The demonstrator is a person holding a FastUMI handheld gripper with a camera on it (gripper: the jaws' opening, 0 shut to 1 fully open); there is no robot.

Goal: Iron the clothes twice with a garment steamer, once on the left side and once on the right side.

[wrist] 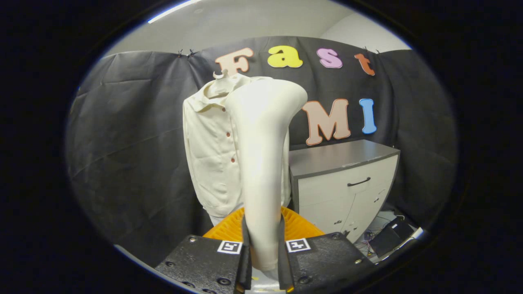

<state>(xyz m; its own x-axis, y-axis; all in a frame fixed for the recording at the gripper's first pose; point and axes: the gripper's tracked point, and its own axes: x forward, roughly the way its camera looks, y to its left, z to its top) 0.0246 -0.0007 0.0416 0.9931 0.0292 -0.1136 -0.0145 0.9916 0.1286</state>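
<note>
The garment steamer (263, 163) is held upright between the fingers of the gripper (263, 249), both of which press on its handle, so the claw is clenched on it; the flared head is raised to the level of the collar of the shirt (208, 151). The shirt, cream with dark buttons, is hung just beyond the steamer and partly hidden by it on the side nearer the cabinet (343, 183). No contact between head and cloth can be made out, so the step in hand is judged to be the approach before a pass. Next, the head would need to be brought against one side of the shirt front and drawn down along it. A grey-topped cabinet stands just beside the shirt, and its corner could hamper a pass on that side. Cables and a dark box (390, 239) lie on the floor by the cabinet's foot.
</note>
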